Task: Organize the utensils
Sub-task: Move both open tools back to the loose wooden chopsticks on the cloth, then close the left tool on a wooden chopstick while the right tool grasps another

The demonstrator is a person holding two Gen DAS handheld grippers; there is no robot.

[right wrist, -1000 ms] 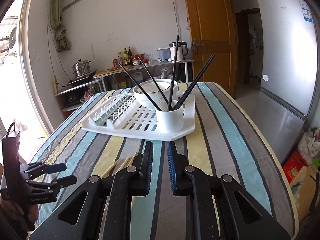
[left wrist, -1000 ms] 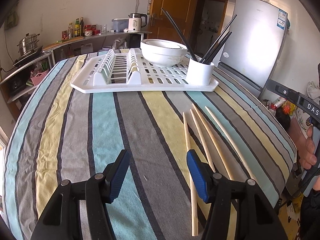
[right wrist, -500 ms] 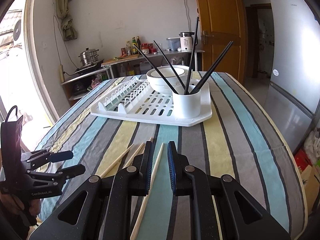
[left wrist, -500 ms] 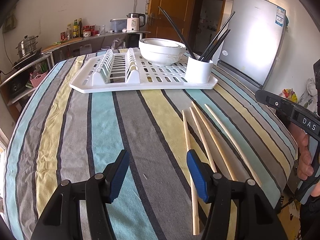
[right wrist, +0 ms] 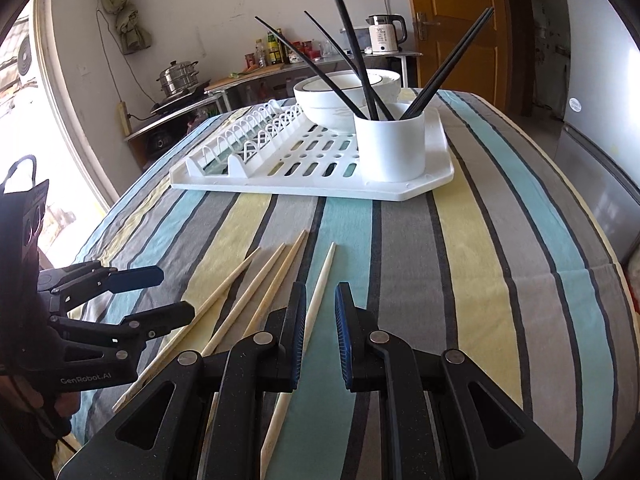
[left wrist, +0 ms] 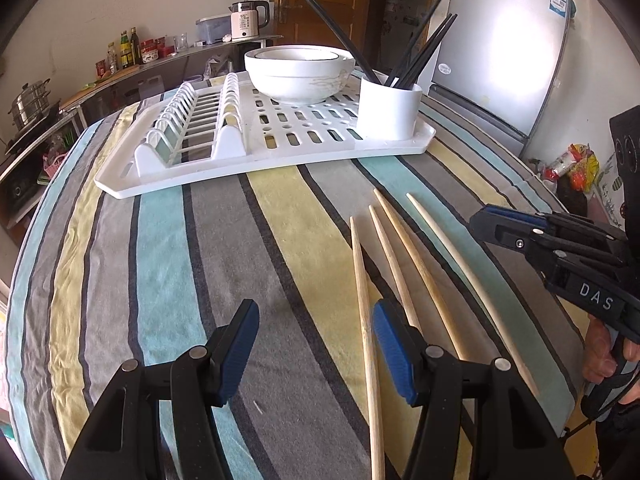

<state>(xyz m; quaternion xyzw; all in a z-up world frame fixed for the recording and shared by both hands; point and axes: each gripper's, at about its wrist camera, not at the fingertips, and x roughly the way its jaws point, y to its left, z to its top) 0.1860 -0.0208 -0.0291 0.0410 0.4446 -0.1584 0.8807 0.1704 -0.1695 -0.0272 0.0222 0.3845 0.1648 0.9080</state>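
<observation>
Several pale wooden chopsticks (left wrist: 404, 252) lie side by side on the striped tablecloth, also in the right wrist view (right wrist: 276, 280). A white utensil cup (left wrist: 388, 110) holding several black chopsticks (right wrist: 360, 60) stands on the white drying rack (left wrist: 260, 148). My left gripper (left wrist: 316, 332) is open above the cloth, with the leftmost chopstick between its fingers. My right gripper (right wrist: 320, 320) is open only narrowly, low over the rightmost chopstick (right wrist: 320, 284), which runs between its fingers. It also shows in the left wrist view (left wrist: 500, 232).
A white bowl (left wrist: 298, 72) sits on the rack behind the cup. A silver fridge (left wrist: 508, 40) stands off the table's right side. A counter with a kettle (left wrist: 244, 20), bottles and a steamer pot lines the back wall. The table edge curves near both grippers.
Both grippers have moved forward and lower toward the wooden chopsticks. My right gripper's jaws have opened slightly and now straddle the rightmost chopstick.
</observation>
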